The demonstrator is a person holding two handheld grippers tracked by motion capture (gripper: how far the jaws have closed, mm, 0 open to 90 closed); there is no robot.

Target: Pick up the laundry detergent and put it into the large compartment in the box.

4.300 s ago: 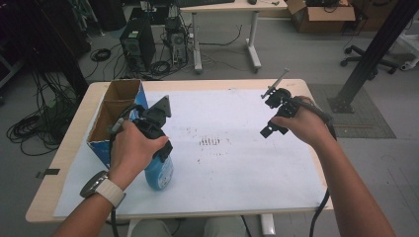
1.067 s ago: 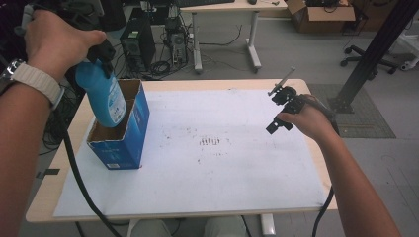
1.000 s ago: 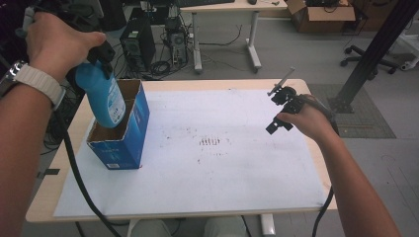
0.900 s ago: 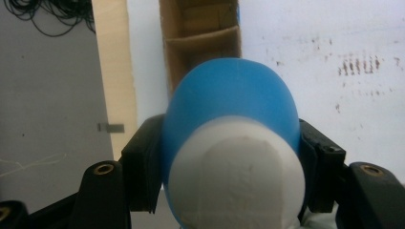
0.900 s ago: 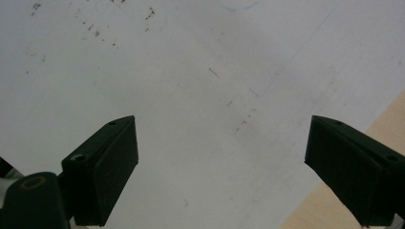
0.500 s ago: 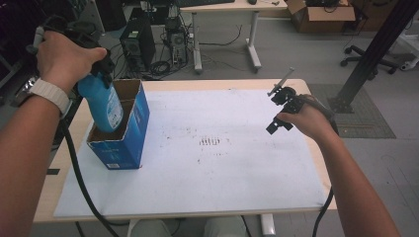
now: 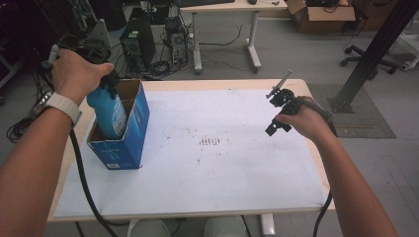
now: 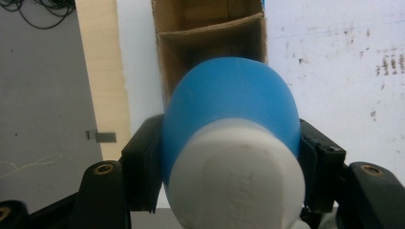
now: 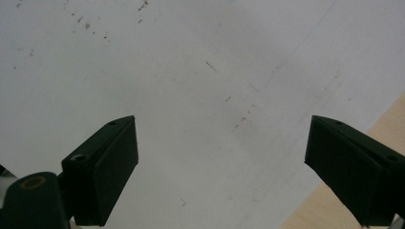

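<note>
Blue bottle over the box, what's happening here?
A person's left gripper is clamped on a blue bottle with a white cap, its lower end already inside the open blue cardboard box at the table's left edge. The right gripper hangs open above the white tabletop on the right with nothing between its jaws.

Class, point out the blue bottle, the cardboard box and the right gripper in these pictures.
blue bottle [image 7: 109, 111]: high view, on its blue side.
cardboard box [image 7: 129, 140]: high view, on its blue outer wall.
right gripper [image 9: 219, 171]: right gripper view, midway between its open fingers.
</note>
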